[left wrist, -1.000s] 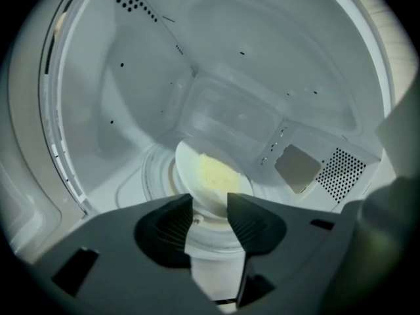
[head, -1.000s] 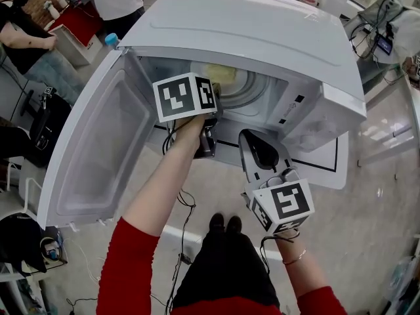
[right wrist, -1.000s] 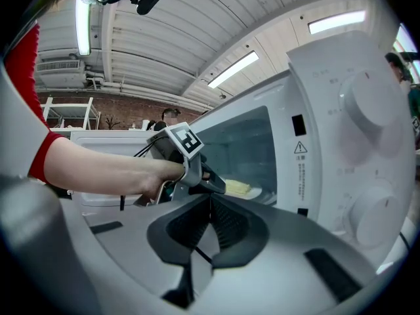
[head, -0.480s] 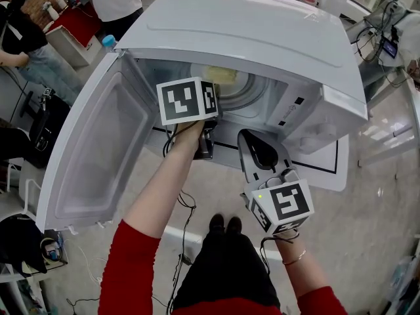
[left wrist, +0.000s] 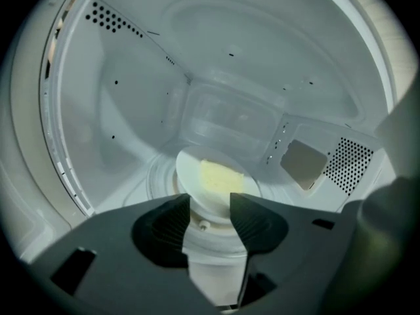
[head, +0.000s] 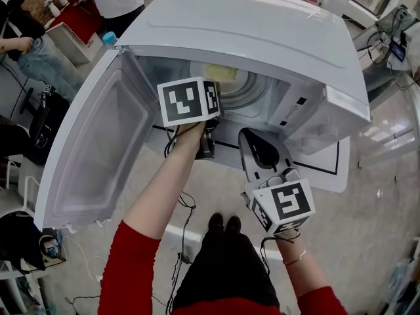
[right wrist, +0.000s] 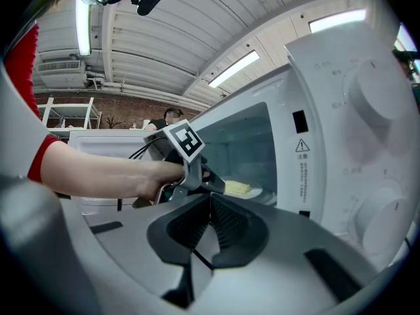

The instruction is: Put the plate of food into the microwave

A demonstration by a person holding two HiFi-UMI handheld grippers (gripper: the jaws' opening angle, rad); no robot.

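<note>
White plate carrying a pale yellow slab of food; lies flat on the round turntable, mid-cavity inside the white microwave; microwave door swung wide open to the left; control panel with two round knobs on the right side

A: How is the microwave finished?
B: A smooth white shell with a slight gloss is seen; the cavity wall is satin, pierced by small holes.
A: And the plate?
B: It appears glazed and smooth. The sleeve is matt red cloth.
</note>
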